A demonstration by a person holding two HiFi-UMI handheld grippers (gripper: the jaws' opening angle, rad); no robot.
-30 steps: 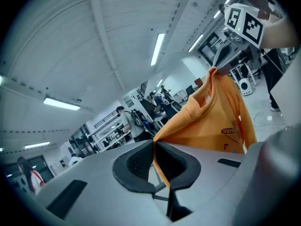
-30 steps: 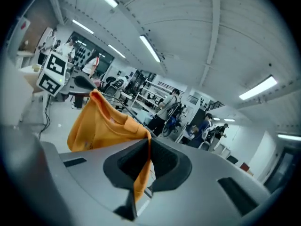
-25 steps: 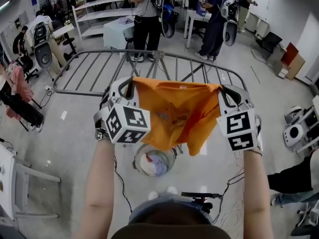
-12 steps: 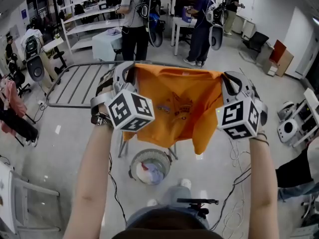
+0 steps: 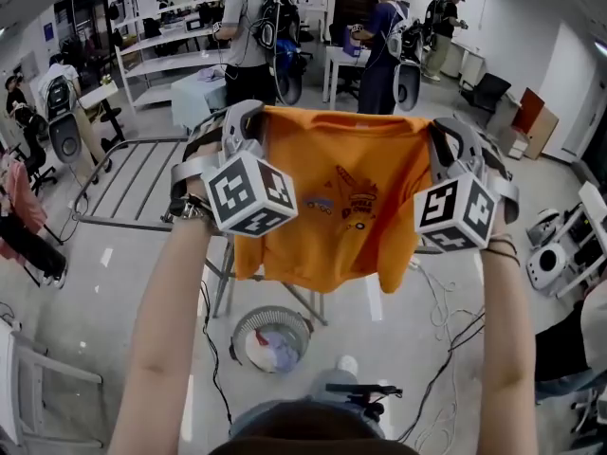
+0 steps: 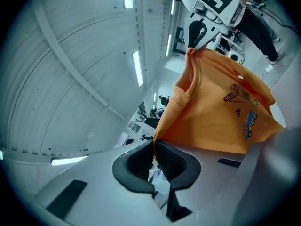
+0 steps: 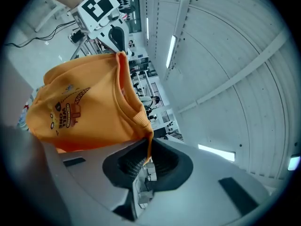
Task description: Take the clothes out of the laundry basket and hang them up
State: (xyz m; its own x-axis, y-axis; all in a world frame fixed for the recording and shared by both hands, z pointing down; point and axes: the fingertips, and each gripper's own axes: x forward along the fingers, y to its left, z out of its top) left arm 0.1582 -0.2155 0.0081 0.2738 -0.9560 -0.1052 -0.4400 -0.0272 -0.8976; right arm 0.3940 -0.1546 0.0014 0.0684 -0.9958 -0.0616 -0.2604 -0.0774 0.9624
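I have both claws clenched on the orange T-shirt (image 5: 332, 207) and I hold it spread out in front of me, raised above the floor (image 5: 123, 292). My left claw (image 6: 154, 157) has its two dark ridged pads closed tight on a fold of the shirt's upper edge at one shoulder, with the orange cloth running up out of the jaws. My right claw (image 7: 145, 160) is closed in the same way on the other shoulder, a thin strip of orange pinched between its pads. Between the two grips the top edge is pulled fairly straight, and the ribbed neckband (image 6: 181, 97) sags a little below it. The body of the shirt hangs free and nearly flat, its printed front (image 5: 343, 202) turned toward me and its hem touching nothing. The round laundry basket (image 5: 271, 311) stands on the floor below the hem, just ahead of my feet, with a bundle of pale clothes (image 5: 270, 347) in it. The metal drying rack (image 5: 123, 224) stands behind the shirt, its barred wing reaching out to my left; one of its legs (image 5: 223, 282) comes down just beside the basket. Farther off, by the shelves (image 5: 161, 41) at the far edge of the room, several people (image 5: 248, 36) stand with their backs to me.
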